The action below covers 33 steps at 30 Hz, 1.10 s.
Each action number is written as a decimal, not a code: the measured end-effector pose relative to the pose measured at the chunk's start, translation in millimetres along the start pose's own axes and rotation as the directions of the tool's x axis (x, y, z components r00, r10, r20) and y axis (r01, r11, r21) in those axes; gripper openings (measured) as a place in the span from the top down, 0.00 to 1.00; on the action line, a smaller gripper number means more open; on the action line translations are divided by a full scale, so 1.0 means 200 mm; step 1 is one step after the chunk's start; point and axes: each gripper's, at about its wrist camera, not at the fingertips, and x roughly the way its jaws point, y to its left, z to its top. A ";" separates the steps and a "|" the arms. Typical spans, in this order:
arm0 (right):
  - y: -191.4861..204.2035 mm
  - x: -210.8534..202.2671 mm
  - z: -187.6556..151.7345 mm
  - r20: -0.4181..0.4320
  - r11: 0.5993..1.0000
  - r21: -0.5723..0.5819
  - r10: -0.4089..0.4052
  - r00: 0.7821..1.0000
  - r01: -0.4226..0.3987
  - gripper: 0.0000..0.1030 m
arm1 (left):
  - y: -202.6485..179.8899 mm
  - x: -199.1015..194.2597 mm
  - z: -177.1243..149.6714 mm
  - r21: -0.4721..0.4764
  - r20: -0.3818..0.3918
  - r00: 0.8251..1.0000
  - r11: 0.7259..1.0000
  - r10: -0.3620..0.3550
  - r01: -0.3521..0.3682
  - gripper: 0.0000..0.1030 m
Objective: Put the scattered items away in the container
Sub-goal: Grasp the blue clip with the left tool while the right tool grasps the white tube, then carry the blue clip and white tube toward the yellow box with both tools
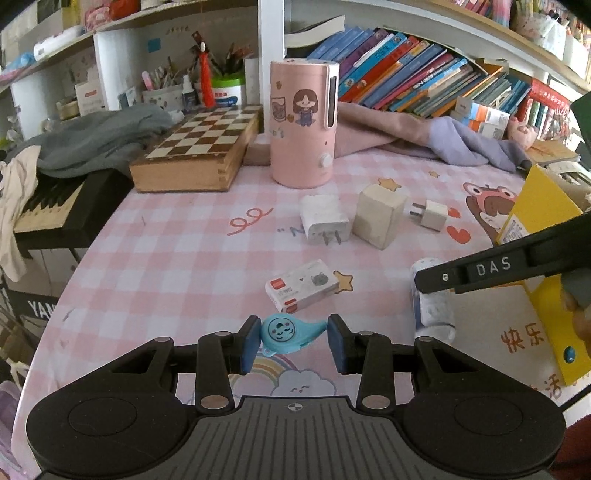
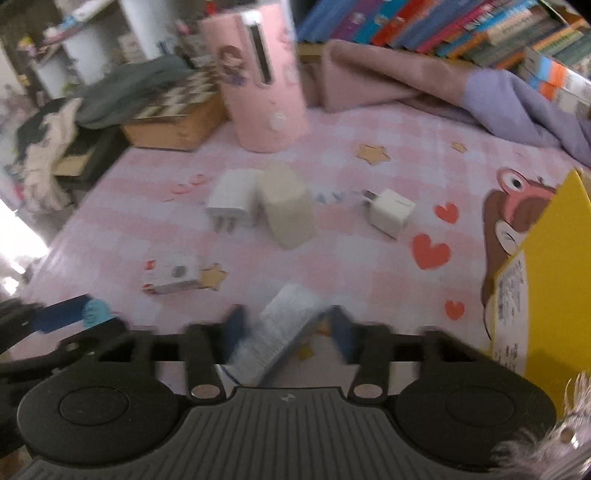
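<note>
Blue clip (image 1: 287, 332) pinched in left gripper (image 1: 293, 341) jaws; right gripper (image 2: 286, 336) jaws clamped on white tube (image 2: 284, 325).

Desk (image 1: 166, 258) under pink checked cloth. White shelves (image 1: 406, 22) far, leaning books (image 1: 406, 74) right. Chessboard box (image 1: 195, 155), keyboard (image 1: 48, 206) left. Bright daylight near left.

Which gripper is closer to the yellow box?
Right. The right gripper is just beside the yellow box, jaws around a white tube. The left gripper holds a blue clip farther away.
</note>
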 end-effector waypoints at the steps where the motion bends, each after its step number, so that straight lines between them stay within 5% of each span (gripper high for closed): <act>1: 0.01 0.00 0.00 -0.001 1.000 -0.011 -0.007 1.000 0.007 0.66 | 0.00 0.00 0.00 0.000 0.002 1.000 1.000 -0.001 0.001 0.63; 3: 0.03 -0.01 0.00 -0.002 0.999 -0.032 -0.038 0.999 0.038 0.63 | 0.00 -0.01 0.01 0.003 0.008 1.000 1.000 -0.003 0.003 0.63; 4: 0.04 0.00 -0.01 -0.014 0.998 -0.037 -0.053 0.999 0.052 0.51 | 0.00 -0.01 0.01 0.006 0.012 1.000 1.000 -0.003 0.003 0.63; 6: 0.06 0.02 -0.03 -0.038 0.997 -0.042 -0.063 0.997 0.061 0.42 | -0.01 -0.02 0.01 0.008 0.017 1.000 1.000 -0.002 0.002 0.63; 16: 0.10 0.08 -0.09 -0.062 0.992 -0.086 -0.094 0.994 0.088 0.70 | 0.01 -0.05 0.00 0.003 0.016 1.000 1.000 0.001 -0.001 0.63; 33: 0.13 -0.23 -0.10 0.076 0.996 -0.037 -0.075 0.994 0.078 0.70 | -0.03 -0.23 0.02 0.025 0.103 0.994 0.999 -0.037 0.035 0.64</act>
